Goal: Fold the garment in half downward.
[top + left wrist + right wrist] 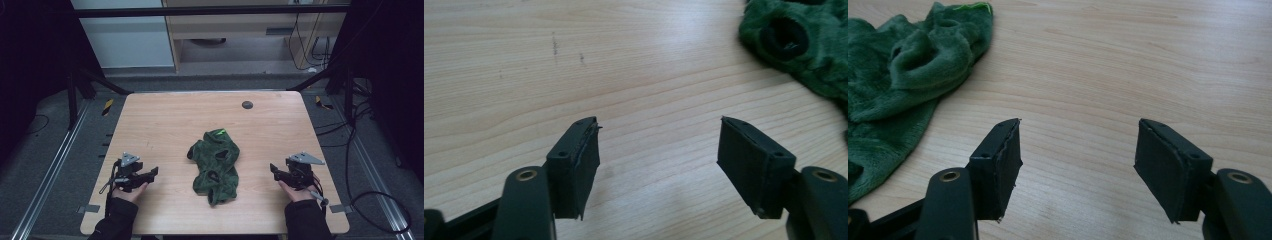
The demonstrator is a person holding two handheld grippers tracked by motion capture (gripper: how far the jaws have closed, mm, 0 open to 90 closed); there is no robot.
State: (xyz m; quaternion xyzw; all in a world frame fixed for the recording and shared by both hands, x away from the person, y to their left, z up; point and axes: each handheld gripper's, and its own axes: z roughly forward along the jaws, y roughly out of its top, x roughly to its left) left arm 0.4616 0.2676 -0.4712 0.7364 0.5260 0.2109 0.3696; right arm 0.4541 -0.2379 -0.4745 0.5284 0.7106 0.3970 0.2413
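Note:
A crumpled dark green cloth (216,165) lies in a heap near the middle of the wooden table (165,120). My left gripper (154,172) rests low over the table to the cloth's left, jaws open and empty. In the left gripper view the cloth (804,45) sits at the upper right, beyond the open left gripper (659,145). My right gripper (273,168) stands to the cloth's right, also open with nothing between its jaws. The right gripper view has the cloth (903,75) at the upper left, apart from the right gripper (1078,142).
A small dark round disc (247,104) sits near the table's far edge. Black frame bars (210,10) and cables (370,200) surround the table. Bare wood lies in front of both grippers.

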